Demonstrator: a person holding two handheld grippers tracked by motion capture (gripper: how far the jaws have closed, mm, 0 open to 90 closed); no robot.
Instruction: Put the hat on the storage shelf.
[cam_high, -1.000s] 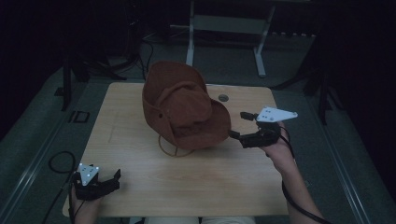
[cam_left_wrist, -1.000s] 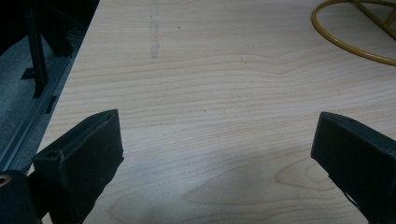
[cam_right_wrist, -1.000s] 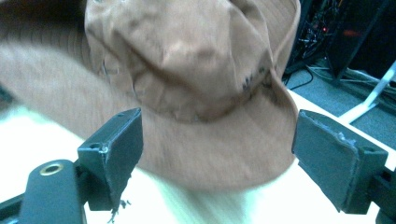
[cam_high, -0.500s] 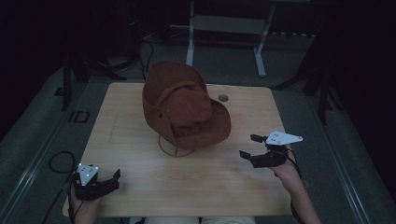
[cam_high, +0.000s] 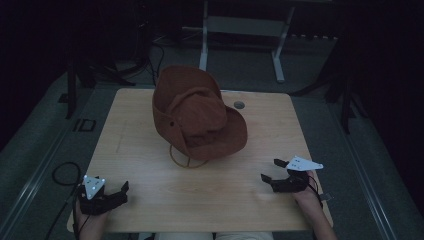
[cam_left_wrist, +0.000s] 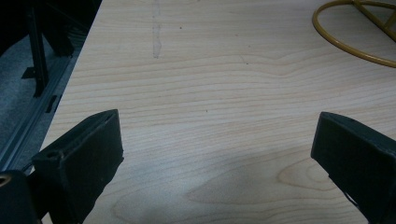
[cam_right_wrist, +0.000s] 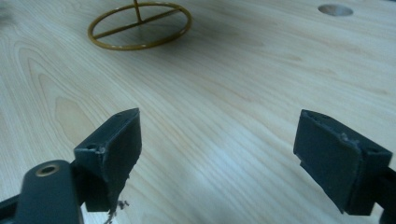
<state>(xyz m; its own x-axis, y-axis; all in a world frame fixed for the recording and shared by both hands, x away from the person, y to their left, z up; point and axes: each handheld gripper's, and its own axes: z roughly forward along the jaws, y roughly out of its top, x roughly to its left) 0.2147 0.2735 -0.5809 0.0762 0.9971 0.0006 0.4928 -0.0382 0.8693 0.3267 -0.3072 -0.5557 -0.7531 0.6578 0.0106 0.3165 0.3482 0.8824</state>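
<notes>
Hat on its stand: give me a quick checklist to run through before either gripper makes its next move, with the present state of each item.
1. Hat sits on the stand: ok.
2. Stand ring flat on the table: ok.
3. Left gripper open, holding nothing: ok.
4. Right gripper open, holding nothing: ok.
5. Both grippers apart from the hat: ok.
6. Hat centred on the stand: cannot tell; its brim hides the post.

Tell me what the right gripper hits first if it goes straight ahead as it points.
Likely the gold ring base of the stand under the brown hat; only bare table lies before the right gripper.
</notes>
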